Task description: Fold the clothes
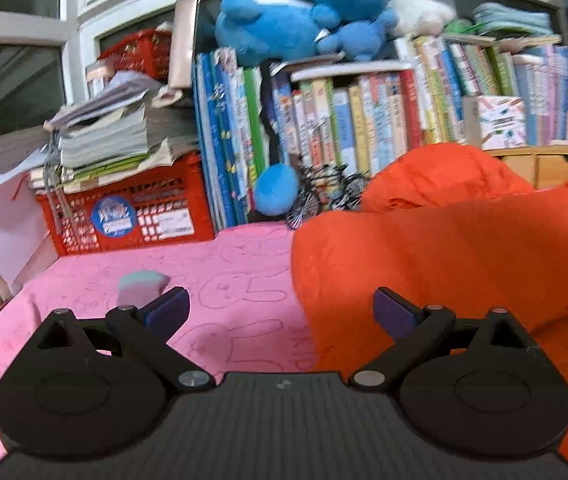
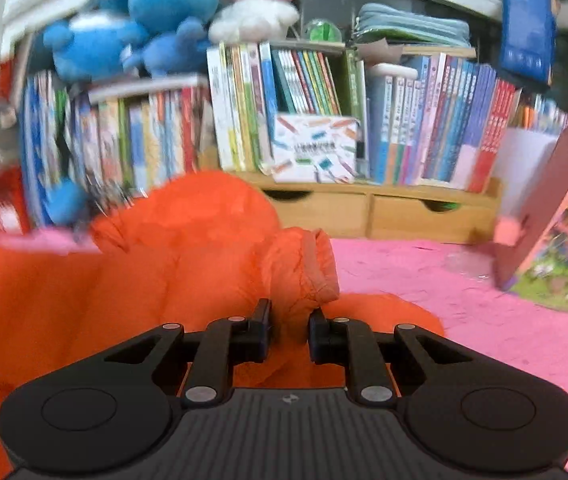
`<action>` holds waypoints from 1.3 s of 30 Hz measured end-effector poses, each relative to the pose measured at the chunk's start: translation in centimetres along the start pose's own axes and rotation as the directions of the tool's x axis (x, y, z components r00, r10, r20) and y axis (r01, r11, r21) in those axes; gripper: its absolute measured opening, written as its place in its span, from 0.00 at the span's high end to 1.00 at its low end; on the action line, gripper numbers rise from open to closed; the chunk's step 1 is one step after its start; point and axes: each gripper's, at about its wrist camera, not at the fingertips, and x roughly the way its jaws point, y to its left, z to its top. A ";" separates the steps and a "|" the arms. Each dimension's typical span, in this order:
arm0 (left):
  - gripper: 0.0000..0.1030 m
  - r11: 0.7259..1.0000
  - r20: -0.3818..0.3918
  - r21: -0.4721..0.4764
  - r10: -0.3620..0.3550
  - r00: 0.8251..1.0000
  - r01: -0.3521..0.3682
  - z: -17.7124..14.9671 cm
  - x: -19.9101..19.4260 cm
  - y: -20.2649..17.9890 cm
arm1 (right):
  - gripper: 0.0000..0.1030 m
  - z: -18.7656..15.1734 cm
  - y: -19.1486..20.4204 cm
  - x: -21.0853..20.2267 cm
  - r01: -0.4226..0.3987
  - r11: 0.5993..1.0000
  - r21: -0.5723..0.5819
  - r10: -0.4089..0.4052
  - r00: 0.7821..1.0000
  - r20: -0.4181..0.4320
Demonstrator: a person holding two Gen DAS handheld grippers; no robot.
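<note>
An orange padded jacket (image 1: 443, 248) lies on a pink sheet (image 1: 224, 280) printed with rabbit outlines. In the left wrist view my left gripper (image 1: 282, 306) stands open above the sheet, its right finger over the jacket's left edge and nothing between its fingers. In the right wrist view the jacket (image 2: 104, 280) fills the left and middle. Its sleeve with a ribbed cuff (image 2: 315, 268) runs up from between the pads of my right gripper (image 2: 289, 322), which is shut on the sleeve.
Shelves of books (image 2: 403, 120) and plush toys (image 1: 295, 12) stand behind the sheet. A red crate (image 1: 124, 208) under stacked papers is at the back left. A small pale eraser-like block (image 1: 140, 288) lies on the sheet. A purple box (image 2: 555, 248) leans at the right.
</note>
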 end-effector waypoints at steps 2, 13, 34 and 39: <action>0.03 0.999 -0.013 0.037 0.032 0.999 -0.032 0.3 1.4 -0.9 | 0.81 -1.0 0.5 0.7 0.016 0.999 -0.034 -0.017 0.999 -0.042; 0.04 0.990 0.028 0.009 0.141 0.990 -0.141 3.3 3.4 0.4 | 0.79 -3.7 3.5 -0.7 0.175 0.888 -0.426 -0.190 0.982 0.007; 0.01 0.999 -0.131 -0.014 -0.038 0.991 0.036 0.4 8.2 -3.5 | 0.34 0.0 14.3 1.1 -0.120 0.949 -0.293 0.146 0.987 0.071; 0.00 0.994 -0.191 -0.090 -0.079 0.978 0.063 0.1 9.4 -2.2 | 0.34 -0.1 12.1 2.6 -0.087 0.965 -0.249 0.099 0.994 0.037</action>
